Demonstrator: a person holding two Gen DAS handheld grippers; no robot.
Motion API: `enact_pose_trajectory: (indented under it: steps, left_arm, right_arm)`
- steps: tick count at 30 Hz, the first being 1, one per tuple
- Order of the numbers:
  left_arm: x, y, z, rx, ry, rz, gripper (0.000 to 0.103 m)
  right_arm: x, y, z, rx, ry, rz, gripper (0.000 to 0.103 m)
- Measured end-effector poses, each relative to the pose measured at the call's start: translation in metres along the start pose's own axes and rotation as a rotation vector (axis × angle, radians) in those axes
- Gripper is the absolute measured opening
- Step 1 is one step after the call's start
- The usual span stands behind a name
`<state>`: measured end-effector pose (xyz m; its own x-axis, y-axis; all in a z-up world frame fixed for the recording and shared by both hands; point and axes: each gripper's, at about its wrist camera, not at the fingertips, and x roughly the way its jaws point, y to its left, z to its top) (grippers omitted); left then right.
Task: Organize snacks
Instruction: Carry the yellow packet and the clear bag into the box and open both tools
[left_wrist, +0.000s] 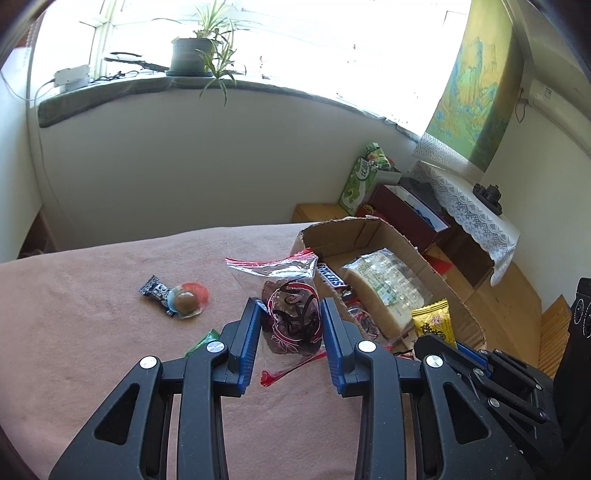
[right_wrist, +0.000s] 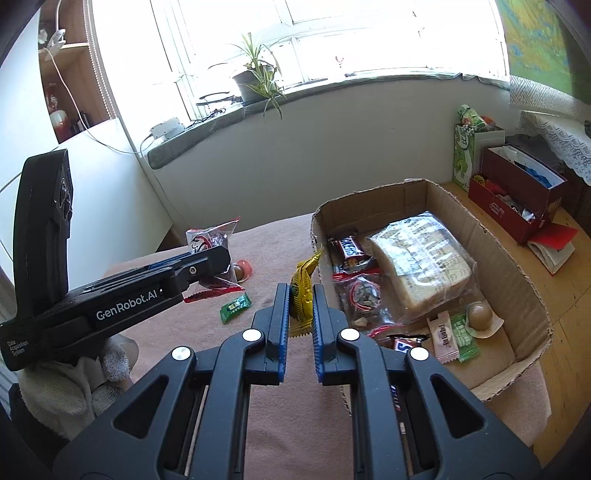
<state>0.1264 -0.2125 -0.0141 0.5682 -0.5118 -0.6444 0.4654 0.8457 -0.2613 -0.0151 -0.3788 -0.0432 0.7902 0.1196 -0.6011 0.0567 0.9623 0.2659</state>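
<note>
My left gripper is shut on a clear bag of dark dried fruit with red print, held above the pink cloth, left of the cardboard box. My right gripper is shut on a yellow snack packet, held beside the box's left wall. The box holds wrapped bread, Snickers bars, a jelly cup and small packets. On the cloth lie a dark wrapped candy, a jelly cup and a green candy.
The table is covered by a pink cloth. A red box and a green carton stand on a wooden surface behind the cardboard box. A potted plant sits on the windowsill.
</note>
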Motion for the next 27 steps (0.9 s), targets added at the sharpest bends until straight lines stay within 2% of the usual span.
enact_pose_trajectory:
  steps: [11,27]
  left_arm:
    - [0.028,-0.047,0.014,0.064,0.011,-0.039,0.031]
    - [0.053,-0.083,0.013,0.109,0.066,-0.072,0.031]
  right_arm:
    - [-0.021,-0.063,-0.001,0.046,-0.010,-0.091,0.011]
    - [-0.016,-0.105,-0.004,0.087,0.011,-0.131,0.011]
